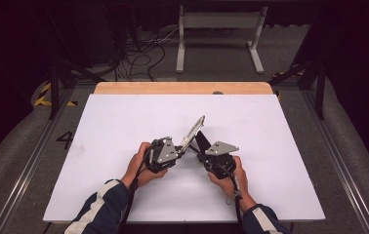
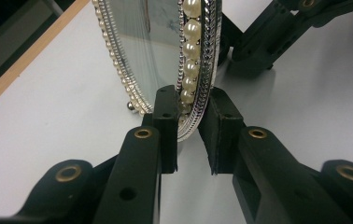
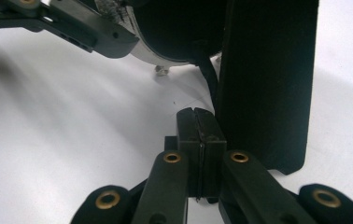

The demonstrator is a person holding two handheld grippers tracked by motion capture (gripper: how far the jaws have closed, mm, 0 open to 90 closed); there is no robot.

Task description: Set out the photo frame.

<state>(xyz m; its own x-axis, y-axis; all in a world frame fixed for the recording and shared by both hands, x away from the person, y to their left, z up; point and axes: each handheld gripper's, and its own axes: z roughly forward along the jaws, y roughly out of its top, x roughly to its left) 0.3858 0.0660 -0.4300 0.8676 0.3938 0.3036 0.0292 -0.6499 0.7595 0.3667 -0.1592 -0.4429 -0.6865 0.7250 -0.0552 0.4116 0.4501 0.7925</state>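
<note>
Pearl-and-silver rim on an oval mirror [image 2: 165, 51], standing tilted at centre of the high view on the white desk [image 1: 124, 122]; we see its black easel stand [image 3: 265, 79] at right of the right gripper view.

Left gripper [image 2: 188, 133] pinches the mirror's lower rim, one jaw on the glass side and one behind the beaded edge. The grip covers only a thin slice of rim, so we judge the frame could pivot or slip out if the hand twists. The beads are rounded and the metal slick, which makes for poor purchase.

Right gripper [image 3: 197, 140] has its jaws pressed together with nothing between them, tips just beside the stand's inner edge. A nudge from there could, in our judgement, fold the stand shut or kick it wide, and the mirror would drop flat, glass at risk.

A small ball foot [image 3: 159, 70] touches the desk at upper centre of that view; on this smooth desk it could skid.

Both hands [image 1: 141, 163] sit close at lower centre of the high view, so the grippers could knock each other.
</note>
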